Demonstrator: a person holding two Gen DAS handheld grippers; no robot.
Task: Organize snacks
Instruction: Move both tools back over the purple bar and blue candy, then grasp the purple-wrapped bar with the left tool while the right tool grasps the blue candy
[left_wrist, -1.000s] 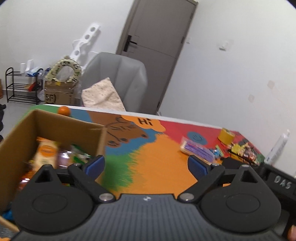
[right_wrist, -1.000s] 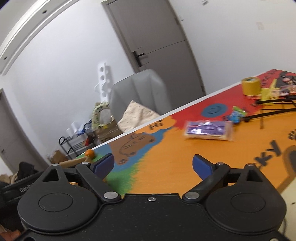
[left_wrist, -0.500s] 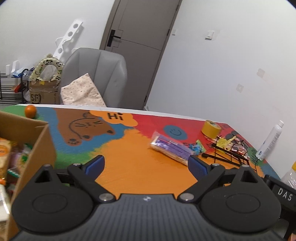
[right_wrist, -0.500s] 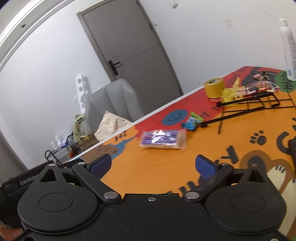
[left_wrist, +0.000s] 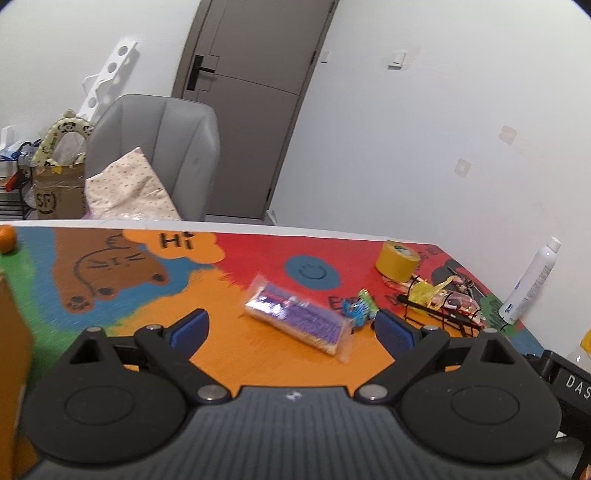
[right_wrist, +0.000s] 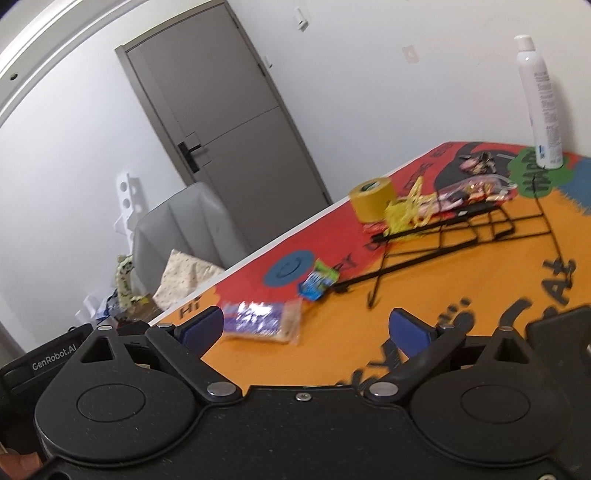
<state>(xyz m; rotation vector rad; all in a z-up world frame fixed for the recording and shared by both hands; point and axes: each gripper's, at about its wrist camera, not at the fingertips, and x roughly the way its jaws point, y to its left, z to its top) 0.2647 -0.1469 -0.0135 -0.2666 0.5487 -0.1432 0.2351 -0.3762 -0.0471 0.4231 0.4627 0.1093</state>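
Swinging away from the cardboard box (left_wrist: 11, 350), now only a sliver at the frame's left edge, the left gripper (left_wrist: 291, 328) is hovering spread wide and empty, framing the purple snack packet (left_wrist: 299, 319) lying on the painted table (left_wrist: 229, 343); a small blue-green packet (left_wrist: 360, 308) is lying just beside it. Through the right wrist view, the right gripper (right_wrist: 314, 328) is also gaping empty, with the purple snack packet (right_wrist: 262, 321) lying near its left finger and a wire rack (right_wrist: 461, 236) farther off.

A room in a home: a grey armchair (left_wrist: 162, 147) with a cushion (left_wrist: 129, 188), a door (left_wrist: 251, 110), and a cartoon-painted worktop (left_wrist: 221, 354).
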